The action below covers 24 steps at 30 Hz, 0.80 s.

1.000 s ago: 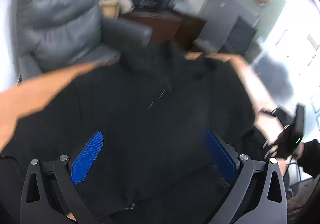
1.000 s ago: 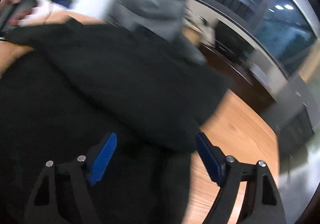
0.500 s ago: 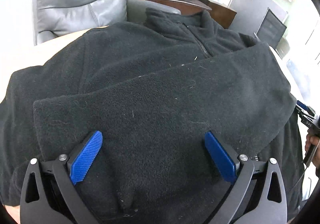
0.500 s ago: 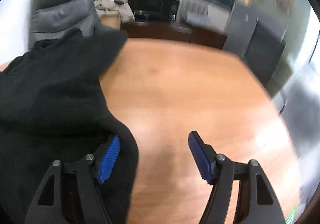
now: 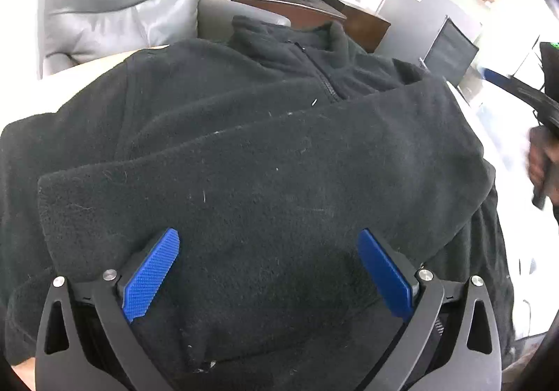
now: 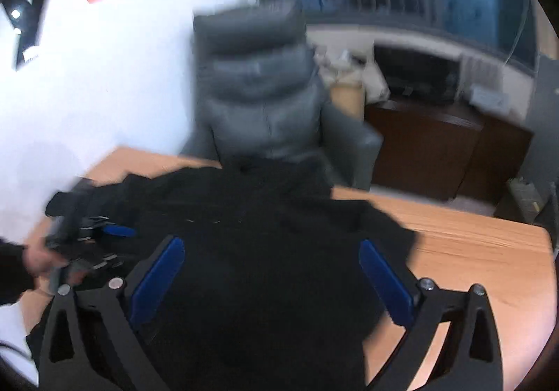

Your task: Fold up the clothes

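A black fleece jacket (image 5: 265,153) lies spread on the wooden worktop (image 6: 482,244), collar and zip toward the far edge, one sleeve (image 5: 279,181) folded across the chest from the right side toward the left. The left gripper (image 5: 267,274) hangs just above the folded sleeve, jaws released and wide apart, nothing between the blue pads (image 5: 152,277). The right gripper (image 6: 270,281) is over the jacket's near part, jaws likewise spread and empty; this view is motion-blurred. In the right wrist view the left gripper appears at the jacket's left edge, detail too smeared to read. A grey leather armchair (image 6: 258,94) stands behind the worktop, with a dark cabinet (image 6: 440,146) to its right.
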{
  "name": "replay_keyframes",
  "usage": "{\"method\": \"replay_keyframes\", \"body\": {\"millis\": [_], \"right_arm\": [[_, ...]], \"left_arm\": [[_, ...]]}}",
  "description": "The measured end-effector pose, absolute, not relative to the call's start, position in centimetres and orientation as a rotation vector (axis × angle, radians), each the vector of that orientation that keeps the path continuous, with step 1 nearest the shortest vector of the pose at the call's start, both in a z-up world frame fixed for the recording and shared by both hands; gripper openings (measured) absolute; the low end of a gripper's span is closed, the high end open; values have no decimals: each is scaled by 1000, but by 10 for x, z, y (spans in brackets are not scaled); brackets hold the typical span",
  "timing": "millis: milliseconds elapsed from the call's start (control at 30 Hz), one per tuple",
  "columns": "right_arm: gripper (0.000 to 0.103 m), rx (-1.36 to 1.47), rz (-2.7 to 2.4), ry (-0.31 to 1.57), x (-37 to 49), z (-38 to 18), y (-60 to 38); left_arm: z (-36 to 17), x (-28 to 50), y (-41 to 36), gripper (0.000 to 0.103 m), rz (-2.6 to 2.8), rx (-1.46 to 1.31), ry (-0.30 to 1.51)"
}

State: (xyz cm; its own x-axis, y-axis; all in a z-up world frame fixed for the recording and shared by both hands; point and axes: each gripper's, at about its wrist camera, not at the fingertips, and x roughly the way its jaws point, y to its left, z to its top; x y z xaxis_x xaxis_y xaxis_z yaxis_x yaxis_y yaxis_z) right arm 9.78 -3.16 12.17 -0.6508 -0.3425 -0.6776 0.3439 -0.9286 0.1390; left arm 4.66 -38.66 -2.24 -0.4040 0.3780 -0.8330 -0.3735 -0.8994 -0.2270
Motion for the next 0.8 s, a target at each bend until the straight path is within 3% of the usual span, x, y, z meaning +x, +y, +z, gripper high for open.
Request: {"method": "replay_keyframes", "body": {"millis": [67, 133, 200, 267, 367, 467, 567, 667, 800], "right_arm": [[93, 1242, -2573, 50, 46, 75, -36], [85, 1470, -2576, -22, 6, 29, -18], [87, 1498, -2639, 19, 2, 15, -4], [94, 1514, -2691, 30, 0, 12, 9], [94, 1534, -2737, 45, 4, 21, 6], [94, 1335, -2684, 63, 35, 50, -29], [95, 1368, -2583, 51, 65, 35, -45], [95, 1362, -2596, 209, 81, 24, -46], [94, 1234, -2603, 109, 99, 64, -39]], "left_arm": [[-22, 53, -390, 103, 2324, -1358, -27], [-23, 53, -394, 103, 2326, -1343, -59], [-22, 54, -398, 103, 2329, -1324, -94], [-22, 56, -401, 103, 2332, -1313, -104], [-20, 56, -406, 103, 2323, -1317, -120], [-18, 57, -413, 103, 2326, -1310, -161], [-16, 63, -418, 103, 2372, -1292, -190], [-14, 72, -425, 103, 2409, -1278, -191], [-28, 69, -410, 103, 2444, -1302, -84]]}}
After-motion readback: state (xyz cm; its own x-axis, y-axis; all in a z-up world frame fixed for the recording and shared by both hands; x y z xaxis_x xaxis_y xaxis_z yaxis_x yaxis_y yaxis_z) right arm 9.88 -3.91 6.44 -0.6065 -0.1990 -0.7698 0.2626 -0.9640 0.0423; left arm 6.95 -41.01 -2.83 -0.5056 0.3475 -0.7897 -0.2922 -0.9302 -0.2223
